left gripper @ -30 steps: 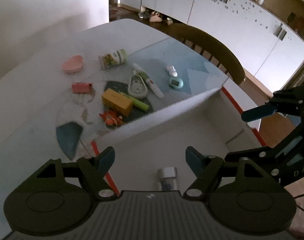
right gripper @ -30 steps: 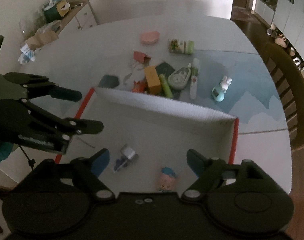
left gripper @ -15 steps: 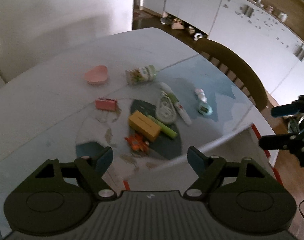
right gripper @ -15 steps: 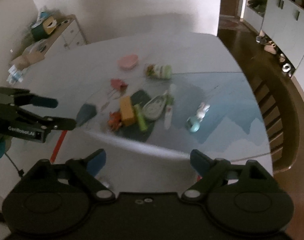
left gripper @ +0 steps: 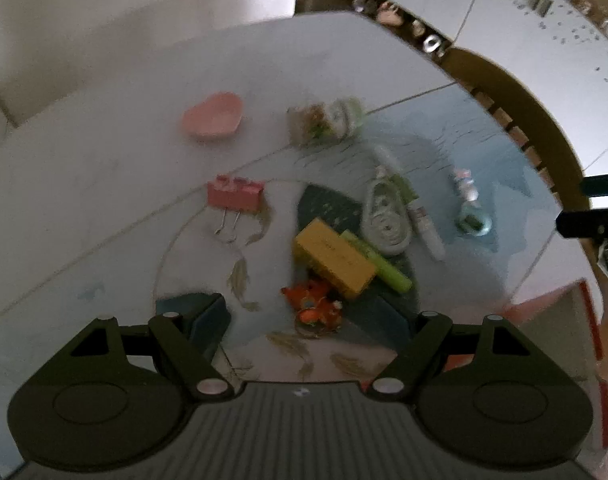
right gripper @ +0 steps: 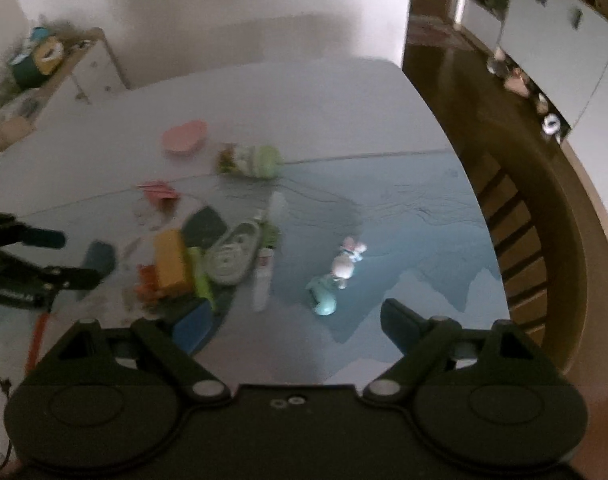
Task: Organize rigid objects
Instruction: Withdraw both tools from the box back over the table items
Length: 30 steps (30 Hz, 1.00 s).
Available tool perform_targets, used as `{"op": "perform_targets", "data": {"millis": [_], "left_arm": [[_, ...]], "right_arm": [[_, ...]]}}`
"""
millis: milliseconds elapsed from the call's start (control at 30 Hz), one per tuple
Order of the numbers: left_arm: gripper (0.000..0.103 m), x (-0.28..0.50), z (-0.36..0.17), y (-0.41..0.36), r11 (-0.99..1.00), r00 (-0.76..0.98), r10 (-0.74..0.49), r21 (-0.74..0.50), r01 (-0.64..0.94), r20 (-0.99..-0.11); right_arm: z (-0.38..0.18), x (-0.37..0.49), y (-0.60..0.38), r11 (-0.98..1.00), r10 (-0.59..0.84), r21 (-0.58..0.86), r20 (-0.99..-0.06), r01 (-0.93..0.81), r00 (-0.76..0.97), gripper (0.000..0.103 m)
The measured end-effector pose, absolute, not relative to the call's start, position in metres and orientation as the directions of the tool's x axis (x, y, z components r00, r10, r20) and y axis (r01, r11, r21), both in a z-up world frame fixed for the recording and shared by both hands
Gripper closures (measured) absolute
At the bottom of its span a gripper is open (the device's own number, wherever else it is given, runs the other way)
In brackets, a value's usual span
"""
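Both grippers have swung off the white box and out over the loose pile on the table (left gripper: 83,184); only a red-edged corner of the box (left gripper: 584,320) remains at the lower right of the left wrist view. The left gripper (left gripper: 304,320) is empty, its jaws wide apart just short of the orange toy (left gripper: 312,304) at lower centre. The right gripper (right gripper: 295,320) is likewise empty and wide open, its jaws having just been opening, with the teal figure (right gripper: 324,300) above the gap.

Most of the sorting looks undone: yellow block (left gripper: 334,256), green marker (left gripper: 378,260), tape dispenser (left gripper: 386,216), pink clip (left gripper: 233,196), pink dish (left gripper: 211,120) and small jar (left gripper: 328,120) all lie on the table, mid-frame to upper centre.
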State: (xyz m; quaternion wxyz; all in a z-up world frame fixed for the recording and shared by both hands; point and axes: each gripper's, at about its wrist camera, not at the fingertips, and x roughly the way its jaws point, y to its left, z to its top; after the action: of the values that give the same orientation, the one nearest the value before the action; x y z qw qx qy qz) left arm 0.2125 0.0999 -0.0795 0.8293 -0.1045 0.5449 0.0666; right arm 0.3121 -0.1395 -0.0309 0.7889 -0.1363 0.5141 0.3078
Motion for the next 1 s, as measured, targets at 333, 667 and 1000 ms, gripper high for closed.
{"op": "perform_targets", "data": {"millis": [333, 667, 1000], "left_arm": [[0.022, 0.24, -0.129, 0.103, 0.967, 0.298, -0.028, -0.101, -0.233, -0.954], [0.022, 0.254, -0.149, 0.103, 0.969, 0.259, -0.073, -0.13, -0.212, -0.963], [0.022, 0.269, -0.154, 0.106, 0.979, 0.198, -0.131, -0.158, -0.127, -0.971]], "right_arm": [[-0.076, 0.352, -0.129, 0.796, 0.3, 0.113, -0.927, -0.595, 0.226, 0.012], [-0.106, 0.372, -0.121, 0.802, 0.275, 0.132, -0.947, -0.582, 0.164, 0.016], [-0.13, 0.367, -0.111, 0.778, 0.251, 0.149, -0.964, -0.61, 0.085, 0.027]]}}
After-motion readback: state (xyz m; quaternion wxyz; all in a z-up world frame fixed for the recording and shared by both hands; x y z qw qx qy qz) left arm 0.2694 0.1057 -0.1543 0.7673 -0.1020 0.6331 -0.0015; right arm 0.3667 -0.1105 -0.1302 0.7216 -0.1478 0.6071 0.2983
